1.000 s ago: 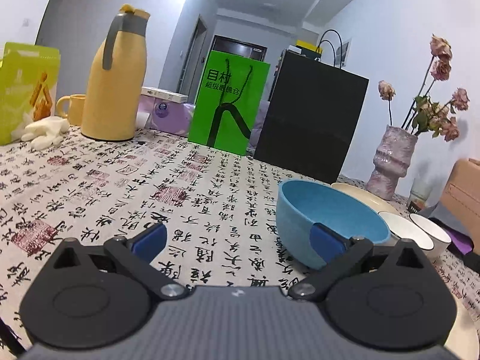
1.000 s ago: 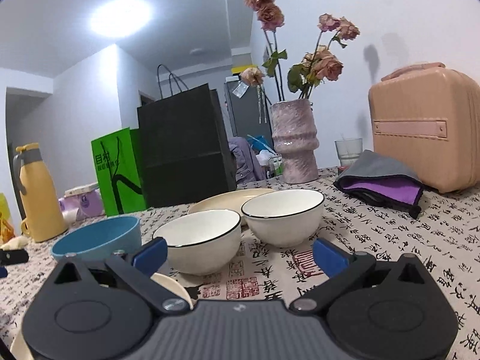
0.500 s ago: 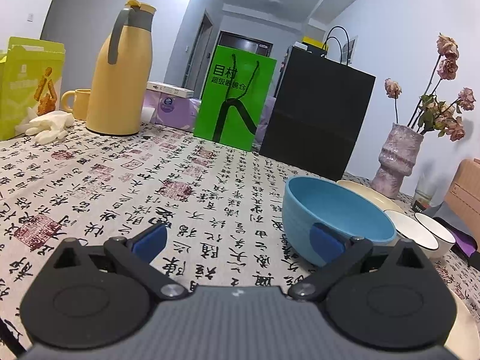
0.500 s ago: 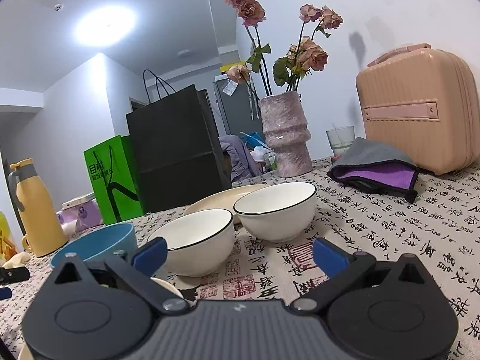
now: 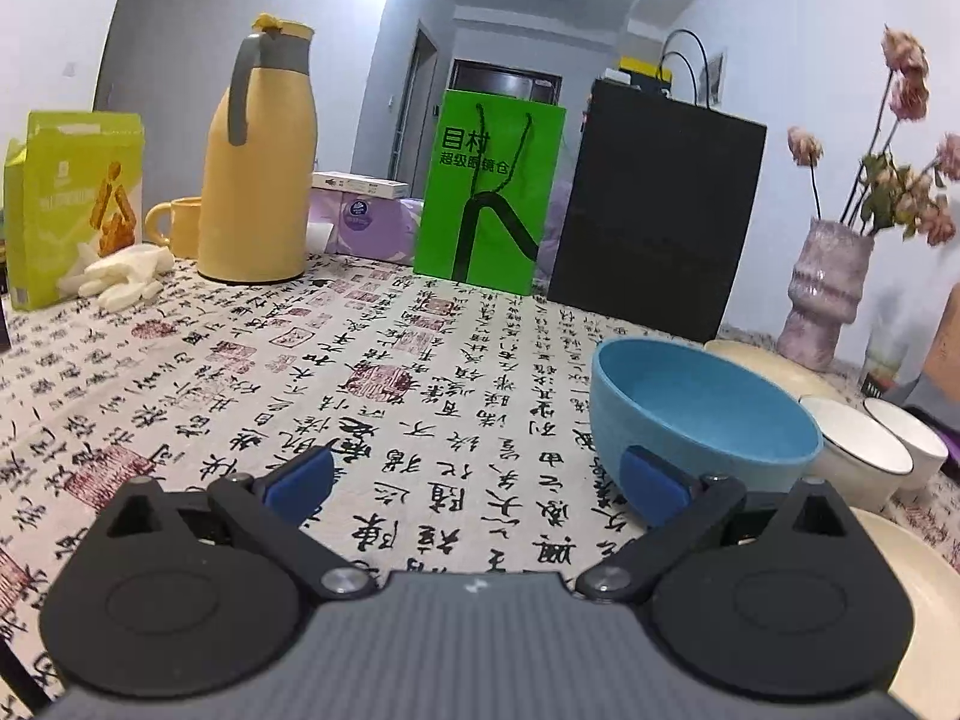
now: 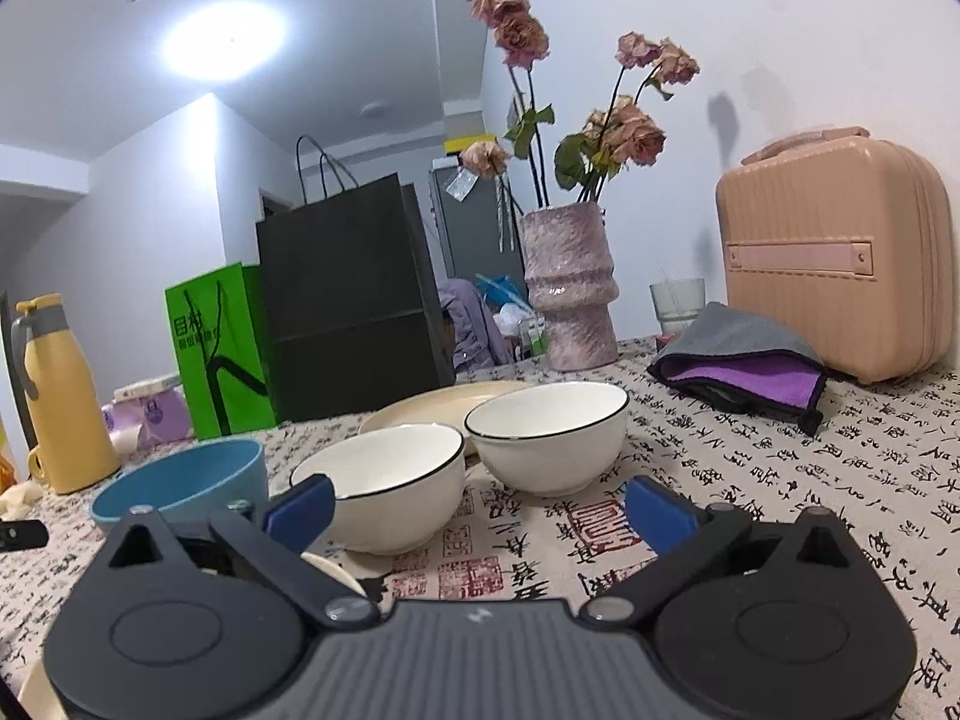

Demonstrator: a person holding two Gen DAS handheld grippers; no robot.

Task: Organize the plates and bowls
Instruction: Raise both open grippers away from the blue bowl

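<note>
Left gripper (image 5: 477, 483) held low and level, facing forward, jaws spread wide, blue pads (image 5: 300, 476) well apart with nothing between them; black linkage arms angled outward from the grey body. Right gripper (image 6: 480, 507) likewise low and roughly level, jaws wide apart, blue pads (image 6: 657, 513) clear of any contact, nothing gripped. No hand or sleeve visible in either wrist view.

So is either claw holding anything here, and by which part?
Nothing is held. The left claw and right claw are both open and empty; the blue bowl sits untouched on the tablecloth.
</note>
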